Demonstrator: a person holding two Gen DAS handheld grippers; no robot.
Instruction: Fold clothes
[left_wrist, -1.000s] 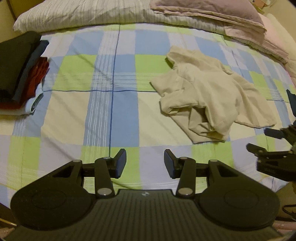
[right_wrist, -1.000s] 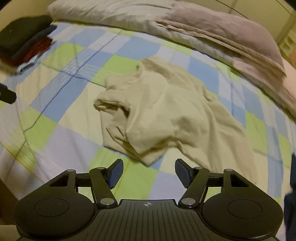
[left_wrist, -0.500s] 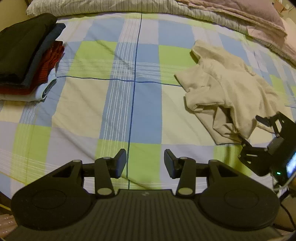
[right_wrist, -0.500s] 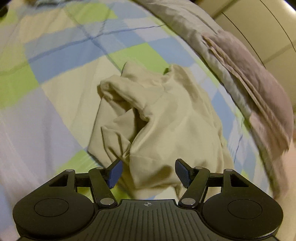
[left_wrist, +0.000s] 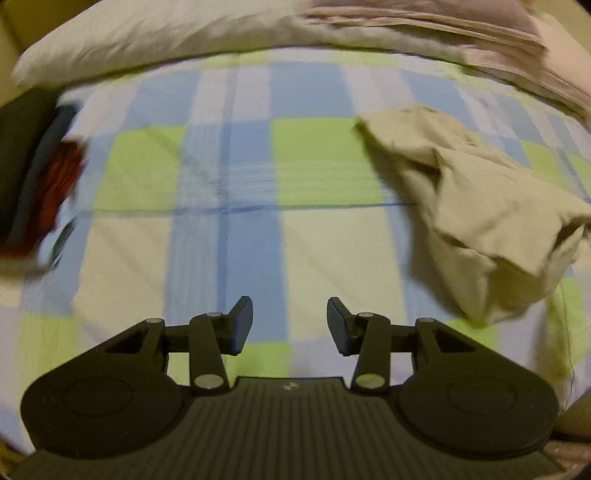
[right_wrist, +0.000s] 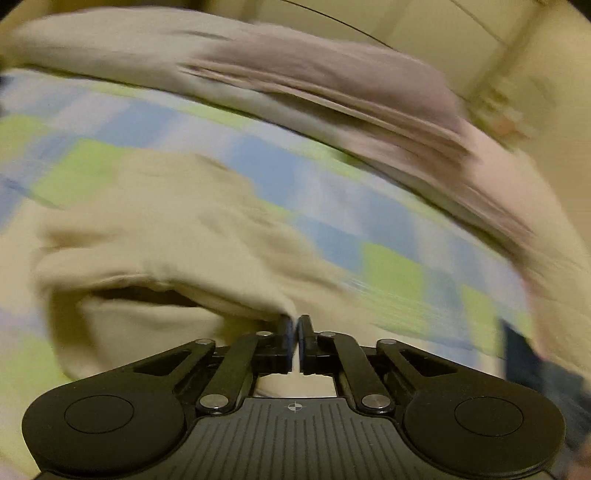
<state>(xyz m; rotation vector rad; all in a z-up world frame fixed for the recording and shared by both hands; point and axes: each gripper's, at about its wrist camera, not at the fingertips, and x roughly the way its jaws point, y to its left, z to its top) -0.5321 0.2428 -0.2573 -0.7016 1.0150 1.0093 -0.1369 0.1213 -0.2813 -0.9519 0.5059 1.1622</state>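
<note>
The fingers (right_wrist: 284, 326) of the right gripper (right_wrist: 294, 325) are pinched almost together, with only a thin slit between them, and a fold of the cream garment (right_wrist: 177, 236) is caught at their tips; the cloth rises in a ridge from the bed up to the pinch, with a dark hollow under the lifted fold. The fingers (left_wrist: 242, 325) of the left gripper (left_wrist: 290, 319) stand wide apart and hold nothing, hovering above a blue and pale-yellow part of the checked bedsheet (left_wrist: 229, 251).

Seen from the left wrist, the cream garment (left_wrist: 491, 221) lies crumpled on the right part of the bed, well apart from the left gripper, with one corner pointing toward the middle of the sheet. At the far left edge sits a stack of folded clothes (left_wrist: 33, 184) in dark, blue and red layers. Along the head of the bed lie a striped pillow (left_wrist: 147, 40) and a mauve quilt (left_wrist: 443, 22). Both views are smeared by motion blur, the right wrist view more heavily.
</note>
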